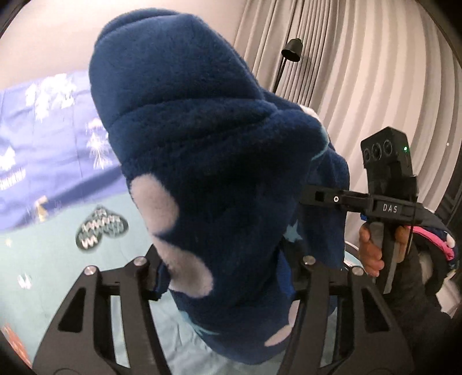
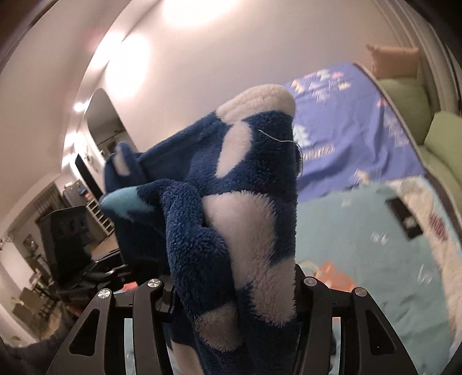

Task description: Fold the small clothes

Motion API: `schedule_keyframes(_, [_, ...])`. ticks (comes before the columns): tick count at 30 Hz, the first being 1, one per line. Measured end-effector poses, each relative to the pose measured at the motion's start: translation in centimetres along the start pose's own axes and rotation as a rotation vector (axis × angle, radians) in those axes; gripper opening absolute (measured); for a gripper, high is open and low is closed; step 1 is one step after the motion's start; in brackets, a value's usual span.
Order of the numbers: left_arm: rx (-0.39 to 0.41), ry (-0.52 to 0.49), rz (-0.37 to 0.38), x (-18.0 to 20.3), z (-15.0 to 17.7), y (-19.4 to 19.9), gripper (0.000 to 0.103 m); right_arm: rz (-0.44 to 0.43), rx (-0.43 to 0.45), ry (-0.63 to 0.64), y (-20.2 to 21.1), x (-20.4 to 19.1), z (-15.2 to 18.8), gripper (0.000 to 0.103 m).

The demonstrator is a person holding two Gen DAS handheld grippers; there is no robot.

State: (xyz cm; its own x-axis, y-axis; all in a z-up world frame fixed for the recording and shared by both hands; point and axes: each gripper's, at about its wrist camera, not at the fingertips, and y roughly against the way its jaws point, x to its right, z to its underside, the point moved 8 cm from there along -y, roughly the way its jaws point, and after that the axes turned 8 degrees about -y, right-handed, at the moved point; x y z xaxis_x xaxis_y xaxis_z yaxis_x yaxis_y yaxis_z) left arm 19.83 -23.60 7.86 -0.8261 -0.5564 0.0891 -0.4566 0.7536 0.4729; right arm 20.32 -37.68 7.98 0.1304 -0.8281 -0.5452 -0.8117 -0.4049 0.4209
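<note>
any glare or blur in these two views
Right wrist view: glare blows out the wall, and the bedspread is smeared. Left wrist view: even light, bedspread print blurred, curtain bowed by the fisheye, fleece garment sharp.

Fleece garment (image 1: 208,173) hangs above the bed (image 1: 57,248), bunched between the left tool (image 1: 228,277) and, to its right, the right tool (image 1: 317,199). Behind the garment, a floor lamp (image 1: 291,52) stands before the curtain (image 1: 375,72).
</note>
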Motion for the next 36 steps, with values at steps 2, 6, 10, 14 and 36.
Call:
schedule_keyframes(2, [0.004,-0.013,-0.016,-0.1,-2.0,-0.3,0.059,0.006,0.013,-0.008,0.4,0.5,-1.7,0.052])
schedule_keyframes(6, [0.0,-0.009,-0.015,-0.9,-4.6,-1.5,0.059,-0.004,0.015,-0.034,0.0,1.7,-4.2,0.051])
schedule_keyframes(10, [-0.032,0.009,-0.025,-3.0,-5.8,-3.7,0.059,-0.001,-0.008,-0.063,-1.8,2.8,-6.1,0.051])
schedule_keyframes(14, [-0.078,0.044,-0.035,-6.0,-6.1,-6.5,0.059,0.001,-0.053,-0.105,-5.0,4.2,-7.6,0.051])
schedule_keyframes(36, [-0.27,0.32,-0.203,-28.2,4.9,-25.2,0.049,0.195,-0.363,-0.218,-34.6,20.6,-6.5,0.053])
